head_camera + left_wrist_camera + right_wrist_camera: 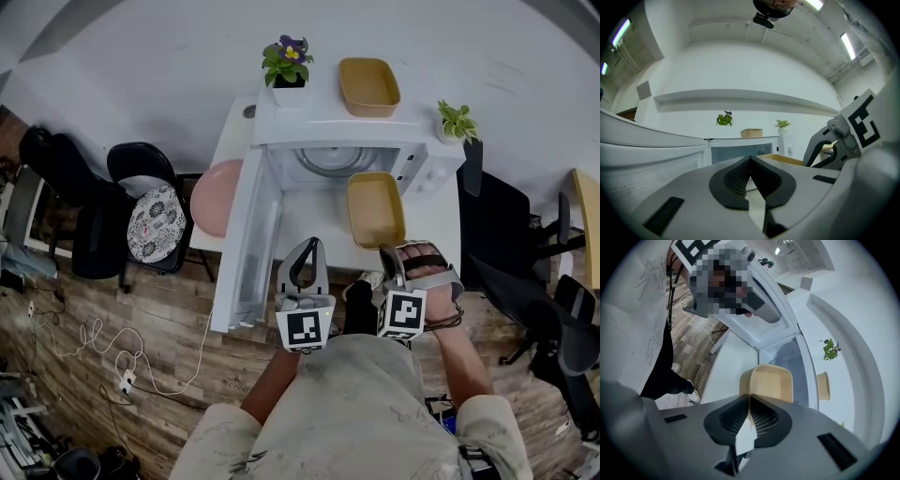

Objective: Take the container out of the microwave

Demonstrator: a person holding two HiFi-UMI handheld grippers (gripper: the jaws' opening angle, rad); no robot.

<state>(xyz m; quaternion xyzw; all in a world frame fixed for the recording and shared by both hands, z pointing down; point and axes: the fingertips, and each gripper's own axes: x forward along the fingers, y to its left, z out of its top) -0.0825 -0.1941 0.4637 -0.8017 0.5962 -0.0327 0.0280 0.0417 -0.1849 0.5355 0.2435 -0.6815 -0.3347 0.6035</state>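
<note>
A tan, empty oblong container [375, 208] is just outside the open mouth of the white microwave [328, 127], over the white table [305, 220]. My right gripper [389, 253] is shut on its near rim; in the right gripper view the pads [761, 416] pinch the edge of the container [771, 383]. My left gripper [308, 246] hangs to the left of it, shut and holding nothing, with its pads [740, 176] pressed together. From the left gripper view the container [787, 160] shows to the right.
The microwave door [246, 253] stands swung open to the left. On the microwave's top stand a second tan container [368, 86], a purple-flowered plant [287, 64] and a small green plant [457, 122]. A pink round thing [216, 199] and dark chairs [150, 216] are at the left.
</note>
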